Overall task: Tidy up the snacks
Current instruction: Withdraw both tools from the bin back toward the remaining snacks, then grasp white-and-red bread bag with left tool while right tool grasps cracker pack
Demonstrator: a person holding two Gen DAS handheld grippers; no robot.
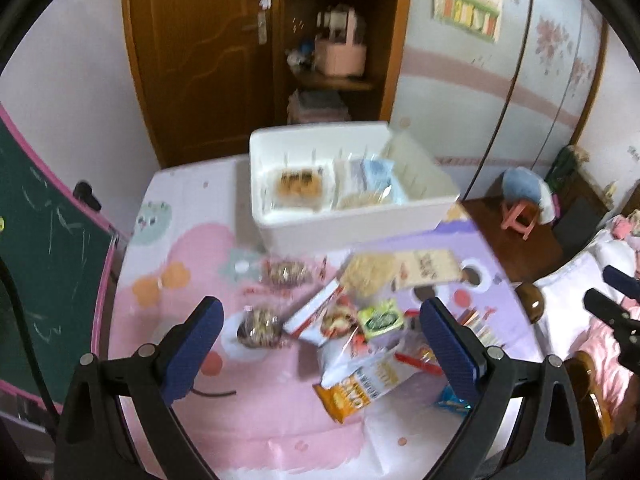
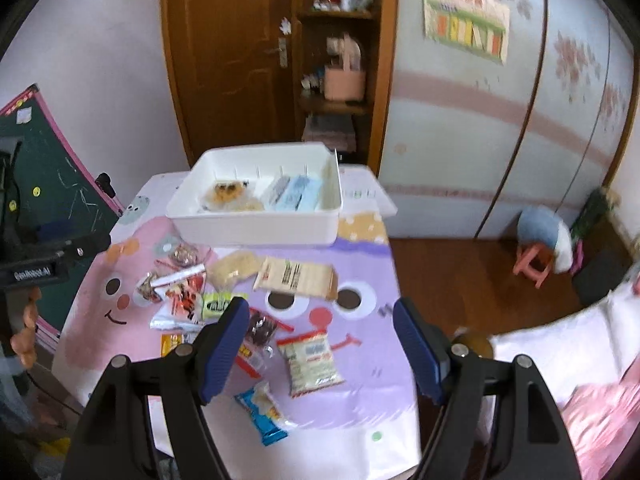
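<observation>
A white bin (image 1: 348, 222) (image 2: 256, 226) stands at the far side of the table and holds a round pastry pack (image 1: 298, 188) (image 2: 228, 194) and pale blue packs (image 1: 376, 178) (image 2: 296, 194). Several loose snack packs lie in front of it: a beige pack (image 2: 296, 276), a white rice-snack bag (image 2: 312, 362), a blue bar (image 2: 262, 412), a green pack (image 1: 380, 318) (image 2: 216, 304) and an orange bag (image 1: 360, 388). My left gripper (image 1: 320, 332) is open and empty above the pile. My right gripper (image 2: 320, 344) is open and empty above the white bag.
The table has a pink and purple cartoon cloth (image 2: 360, 392). A green chalkboard (image 1: 36, 240) stands at the left. A wooden door (image 2: 232, 52) and shelves (image 1: 340, 40) are behind. A pink stool (image 2: 536, 264) stands on the floor at the right, with a bed (image 2: 580, 360) nearer.
</observation>
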